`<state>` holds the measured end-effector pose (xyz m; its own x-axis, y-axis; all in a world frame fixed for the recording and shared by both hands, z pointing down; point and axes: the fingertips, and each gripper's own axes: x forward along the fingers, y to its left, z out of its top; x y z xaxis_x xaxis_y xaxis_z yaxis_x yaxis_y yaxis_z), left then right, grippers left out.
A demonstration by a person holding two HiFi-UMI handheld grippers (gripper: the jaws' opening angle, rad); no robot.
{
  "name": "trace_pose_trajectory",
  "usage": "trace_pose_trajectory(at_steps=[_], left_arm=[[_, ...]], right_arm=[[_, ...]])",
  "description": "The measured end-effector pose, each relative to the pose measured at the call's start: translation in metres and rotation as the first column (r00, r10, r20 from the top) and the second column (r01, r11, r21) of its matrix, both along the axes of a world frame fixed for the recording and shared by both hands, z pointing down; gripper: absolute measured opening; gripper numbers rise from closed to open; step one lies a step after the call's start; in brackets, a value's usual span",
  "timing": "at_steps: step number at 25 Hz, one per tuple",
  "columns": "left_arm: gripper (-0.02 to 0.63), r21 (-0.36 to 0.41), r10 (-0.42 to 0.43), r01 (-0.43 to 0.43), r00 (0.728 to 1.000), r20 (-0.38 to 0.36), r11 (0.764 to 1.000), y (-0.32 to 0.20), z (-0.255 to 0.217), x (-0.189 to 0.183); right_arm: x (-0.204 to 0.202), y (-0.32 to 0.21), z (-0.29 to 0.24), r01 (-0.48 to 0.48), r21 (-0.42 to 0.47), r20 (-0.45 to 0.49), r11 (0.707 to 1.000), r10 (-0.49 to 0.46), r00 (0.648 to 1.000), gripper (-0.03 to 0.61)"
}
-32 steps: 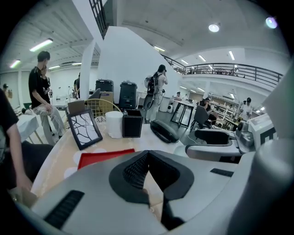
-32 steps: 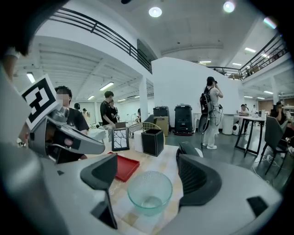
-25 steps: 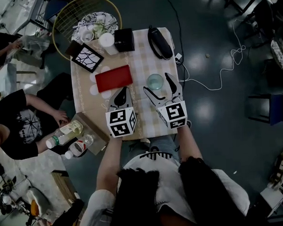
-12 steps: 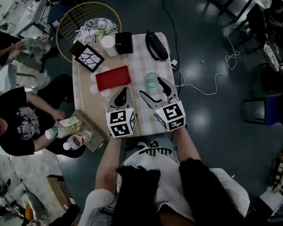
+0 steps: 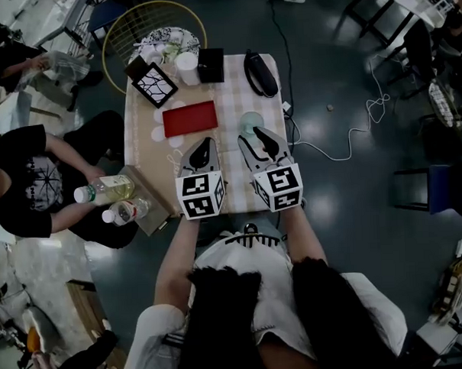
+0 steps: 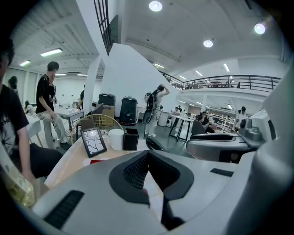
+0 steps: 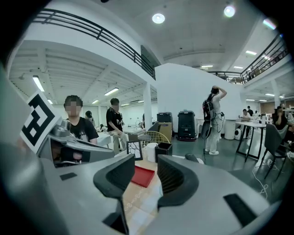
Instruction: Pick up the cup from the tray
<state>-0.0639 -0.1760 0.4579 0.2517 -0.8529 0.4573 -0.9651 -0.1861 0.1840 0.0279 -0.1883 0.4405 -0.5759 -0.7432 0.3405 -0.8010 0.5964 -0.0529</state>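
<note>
A clear glass cup (image 5: 251, 123) stands on the checked table (image 5: 227, 88), to the right of the flat red tray (image 5: 190, 119) and not on it. My right gripper (image 5: 254, 138) sits just behind the cup with its tips short of it. Its jaws are closing, and a gap remains with nothing between them. In the right gripper view, that gripper (image 7: 144, 164) shows only the red tray (image 7: 141, 176) and tabletop through the gap. My left gripper (image 5: 202, 147) rests near the tray's front edge. In its own view the left gripper (image 6: 148, 156) is shut and empty.
At the table's far end stand a black framed picture (image 5: 152, 82), a white cup (image 5: 186, 67), a black box (image 5: 210, 64) and a long black case (image 5: 259, 71). A wire basket (image 5: 152, 30) sits beyond. A seated person (image 5: 32, 181) and bottles (image 5: 109, 191) are at the left.
The right gripper's jaws have narrowed from wide to a small gap. The cup, earlier between its tips, now stands just beyond them. The left gripper has stayed shut.
</note>
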Motion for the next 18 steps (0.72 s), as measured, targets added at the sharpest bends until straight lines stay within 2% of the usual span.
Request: trace_pose_trajectory(at_steps=[10, 18], left_arm=[[0.006, 0.012, -0.043, 0.043, 0.999, -0.01, 0.999, 0.03, -0.005, -0.015], [0.006, 0.02, -0.079, 0.08, 0.997, -0.024, 0.997, 0.052, -0.009, -0.025]], right_arm=[[-0.005, 0.02, -0.006, -0.034, -0.001, 0.007, 0.999, 0.034, 0.999, 0.017], [-0.016, 0.039, -0.011, -0.006, -0.008, -0.007, 1.0, 0.006, 1.0, 0.008]])
